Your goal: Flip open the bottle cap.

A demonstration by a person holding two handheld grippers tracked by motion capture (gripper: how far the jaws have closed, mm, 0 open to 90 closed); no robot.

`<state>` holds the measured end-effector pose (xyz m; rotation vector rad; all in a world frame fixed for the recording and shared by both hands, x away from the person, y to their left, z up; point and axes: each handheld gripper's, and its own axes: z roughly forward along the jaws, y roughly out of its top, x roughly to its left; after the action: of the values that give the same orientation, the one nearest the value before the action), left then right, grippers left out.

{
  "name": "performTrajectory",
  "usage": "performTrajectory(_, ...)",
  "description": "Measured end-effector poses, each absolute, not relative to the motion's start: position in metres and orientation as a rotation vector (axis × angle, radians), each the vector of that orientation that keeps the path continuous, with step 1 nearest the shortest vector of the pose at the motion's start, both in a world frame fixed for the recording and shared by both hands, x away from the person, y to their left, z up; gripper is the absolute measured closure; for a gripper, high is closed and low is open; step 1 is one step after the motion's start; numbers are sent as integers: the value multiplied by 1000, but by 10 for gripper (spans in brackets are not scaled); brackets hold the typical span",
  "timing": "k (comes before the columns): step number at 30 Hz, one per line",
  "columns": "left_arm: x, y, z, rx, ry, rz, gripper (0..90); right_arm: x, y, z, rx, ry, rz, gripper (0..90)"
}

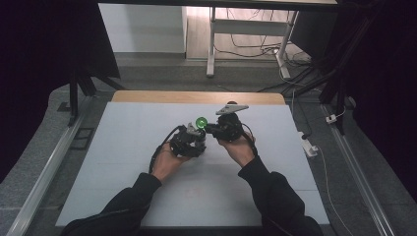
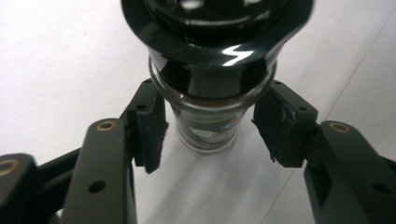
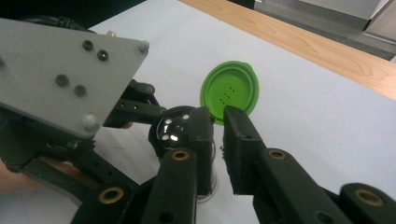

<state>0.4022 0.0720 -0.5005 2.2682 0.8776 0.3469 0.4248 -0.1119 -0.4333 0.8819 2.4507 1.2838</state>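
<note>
A small glass spice jar (image 2: 208,123) with a glossy black cap (image 3: 169,129) stands on the white table (image 1: 123,147). Its round green flip lid (image 3: 229,91) is swung up and open. My left gripper (image 2: 210,121) brackets the jar, and its pads (image 2: 148,122) meet the glass shoulder just under the cap. My right gripper (image 3: 217,120) comes in from the other side, its jaws nearly together and pinching the lower edge of the green lid. In the high view both grippers (image 1: 189,140) (image 1: 212,129) meet at mid-table around the green lid (image 1: 200,121).
The white surface has a wooden strip (image 1: 196,97) along its far edge. Beyond it are a floor with cables (image 1: 255,49) and a white frame leg (image 1: 211,44). A power strip (image 1: 310,146) lies off the table's right side. The left gripper's grey plate (image 3: 65,70) is close to the right gripper's camera.
</note>
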Motion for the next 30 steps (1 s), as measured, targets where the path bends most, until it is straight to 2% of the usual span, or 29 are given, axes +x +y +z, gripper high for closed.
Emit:
performTrajectory(11, 395, 89, -491, 2242, 875, 285, 342, 413, -113, -430, 869, 2477, 1262, 657)
performTrajectory(22, 382, 101, -481, 2237, 845, 186, 220, 402, -125, -431, 896, 2505, 1275, 482)
performTrajectory(30, 366, 117, -477, 2209, 884, 98, 151, 390, -130, -431, 885, 2528, 1292, 348)
